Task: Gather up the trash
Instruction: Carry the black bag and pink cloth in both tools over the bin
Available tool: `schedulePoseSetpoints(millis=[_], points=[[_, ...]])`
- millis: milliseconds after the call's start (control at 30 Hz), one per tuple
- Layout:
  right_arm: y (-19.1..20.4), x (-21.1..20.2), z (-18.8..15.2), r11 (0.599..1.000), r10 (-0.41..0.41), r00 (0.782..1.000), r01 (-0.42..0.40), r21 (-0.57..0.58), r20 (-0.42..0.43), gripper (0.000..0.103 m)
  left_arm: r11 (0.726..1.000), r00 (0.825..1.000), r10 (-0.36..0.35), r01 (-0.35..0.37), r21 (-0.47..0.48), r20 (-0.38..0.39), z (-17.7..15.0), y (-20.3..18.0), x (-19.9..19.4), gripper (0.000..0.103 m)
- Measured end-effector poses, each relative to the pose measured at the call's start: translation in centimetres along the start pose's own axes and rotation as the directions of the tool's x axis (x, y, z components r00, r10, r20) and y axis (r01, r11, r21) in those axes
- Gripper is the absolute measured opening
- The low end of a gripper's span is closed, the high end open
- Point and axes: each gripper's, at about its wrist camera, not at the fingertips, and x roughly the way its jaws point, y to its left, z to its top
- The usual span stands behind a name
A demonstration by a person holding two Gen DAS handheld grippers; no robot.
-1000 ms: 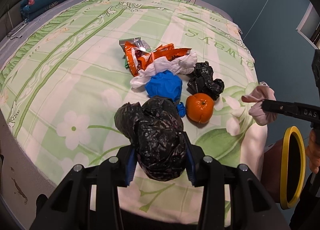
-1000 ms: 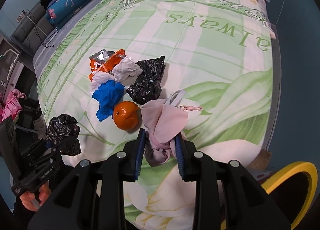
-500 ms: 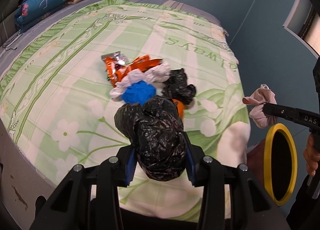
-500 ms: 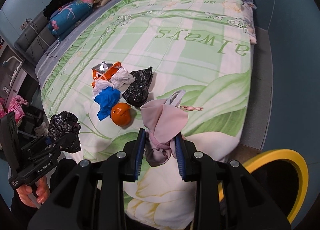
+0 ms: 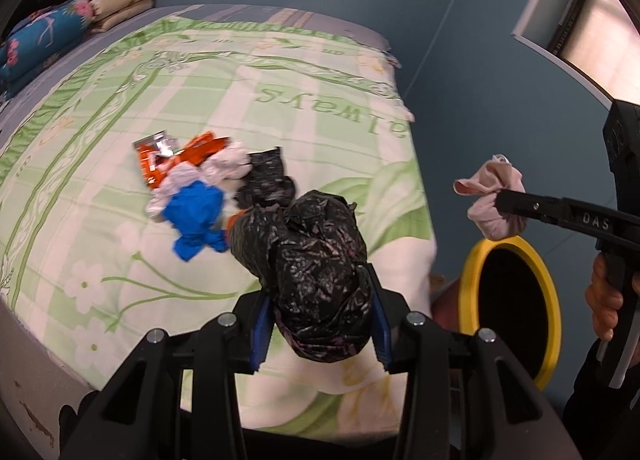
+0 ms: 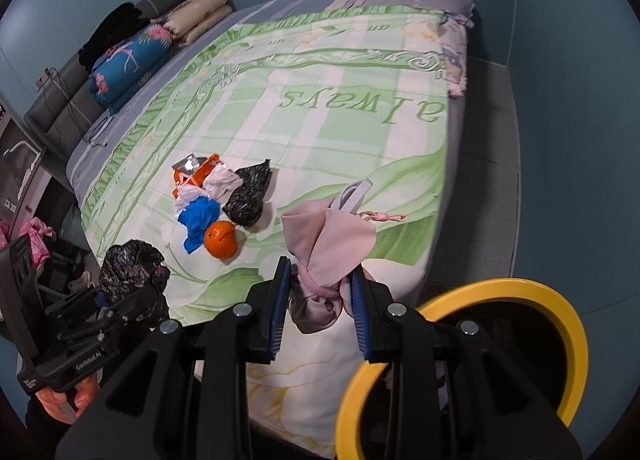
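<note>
Carrying two items at once: left tongs are clamped partway closed on a crumpled black plastic bag; right tongs are pinched nearly closed on a pink cloth bundle.

Change vs. approx. one sec ago: both tools have lifted away from the bed and swung toward the yellow-rimmed bin. The bin mouth now fills far more of the right-wrist view, and in the left-wrist view the pink bundle hangs just above the rim. Grip widths look unchanged, no slip evident.

Meaning for task: pick-up stage is done for these two pcs; drop-off is judged next. Right load appears closest to release position; left load is near the bed corner, short of the bin.

Remaining on bed, grouped together: orange snack wrapper, white crumpled paper, blue wad, second black bag, orange fruit.

Hidden/unclear:
- Bin interior is dark; contents cannot be made out.
- In the left-wrist view the held bag almost wholly covers the fruit.
- Motion blur softens pile detail in the left view.
- Bin base is cut off by the tool bodies.
</note>
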Motion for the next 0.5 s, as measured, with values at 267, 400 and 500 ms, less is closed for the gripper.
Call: schedulePoseSetpoints(millis=[267,400,500], points=[[-3.1,-3.4,-1.0,0.998,-0.020,0.998,0.017,0.055,0.054,0.027,0.995,0.997,-0.071,0.073,0.064,-0.026,-0.4,-4.7,0.6,0.038],[-4.8,-4.9,-1.7,0.996,-0.030,0.996,0.023,0.090,0.080,0.027,0.990,0.994,-0.104,0.108,0.093,-0.044,-0.7,-6.9,1.0,0.038],[-6.3,-5.8,-2.4,0.992,-0.036,0.995,0.024,0.126,0.092,0.027,0.984,0.991,-0.124,0.130,0.124,-0.055,-1.0,-8.8,1.3,0.038]])
